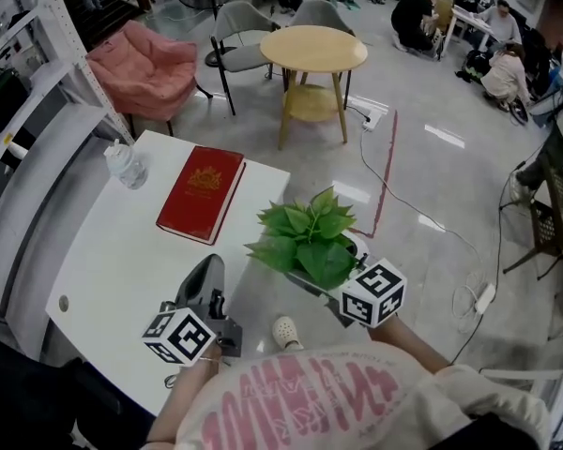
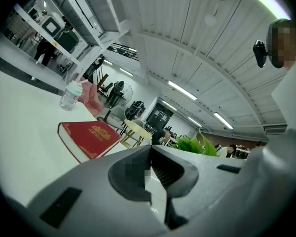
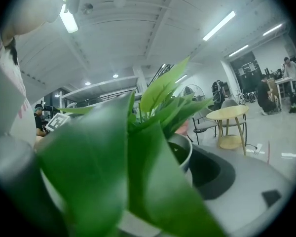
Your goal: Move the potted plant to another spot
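**Potted plant and tongs.** The potted plant (image 1: pixel 310 240) is off the tabletop (image 1: pixel 122 261), in the air just beyond its right edge and above the grey floor (image 1: pixel 422 186). Its white pot (image 3: pixel 185 151) stands roughly upright. The broad green leaves (image 3: pixel 113 167) spread over the pot and fill most of the right gripper view.

Your right tongs (image 1: pixel 345 268) are clamped on the pot. One grey jaw lies against the pot's right side. The other jaw is behind the foliage. The right marker cube (image 1: pixel 373 293) sits just beside the leaves, on the side nearest you.

Your left tongs (image 1: pixel 208 265) hold nothing and their jaws are together, meeting at the tips. They lie low over the near right part of the tabletop and point away from you. Whether they touch the surface cannot be made out.

**On the tabletop.** A red book (image 1: pixel 202 193) lies flat near the far edge, well apart from the plant. A clear water bottle (image 1: pixel 127 165) stands just beyond the book, at the far left corner.

**Beyond.** A round wooden table (image 1: pixel 312 50) stands on the floor, with grey chairs (image 1: pixel 242 34) behind it. A pink armchair (image 1: pixel 145 68) is to its left. A pale shoe (image 1: pixel 286 332) shows on the floor below the plant.
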`<action>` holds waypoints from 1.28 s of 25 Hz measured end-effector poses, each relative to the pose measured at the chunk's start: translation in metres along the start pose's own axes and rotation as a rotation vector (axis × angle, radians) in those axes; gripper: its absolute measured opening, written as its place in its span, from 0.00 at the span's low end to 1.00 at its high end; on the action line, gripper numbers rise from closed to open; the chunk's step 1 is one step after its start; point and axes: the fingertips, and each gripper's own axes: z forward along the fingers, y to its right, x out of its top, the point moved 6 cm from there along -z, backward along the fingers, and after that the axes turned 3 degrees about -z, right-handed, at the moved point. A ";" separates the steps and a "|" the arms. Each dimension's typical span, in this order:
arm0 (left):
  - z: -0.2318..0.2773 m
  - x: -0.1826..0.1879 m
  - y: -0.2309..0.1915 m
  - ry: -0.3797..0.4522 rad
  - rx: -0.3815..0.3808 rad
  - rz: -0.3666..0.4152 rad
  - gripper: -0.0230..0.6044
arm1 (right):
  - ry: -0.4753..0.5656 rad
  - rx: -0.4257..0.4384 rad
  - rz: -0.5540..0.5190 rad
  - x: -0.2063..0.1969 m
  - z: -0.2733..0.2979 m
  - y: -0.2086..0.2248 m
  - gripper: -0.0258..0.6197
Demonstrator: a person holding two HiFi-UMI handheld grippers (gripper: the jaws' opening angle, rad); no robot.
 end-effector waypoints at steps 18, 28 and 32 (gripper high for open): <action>0.081 0.014 -0.009 0.164 0.202 -0.035 0.04 | -0.067 0.155 -0.022 0.025 0.074 0.123 0.84; 0.086 -0.032 0.008 0.355 0.450 -0.114 0.04 | -0.158 0.378 -0.086 0.035 0.137 0.190 0.84; 0.066 -0.045 0.014 0.424 0.556 -0.117 0.04 | -0.162 0.441 -0.100 0.037 0.161 0.196 0.84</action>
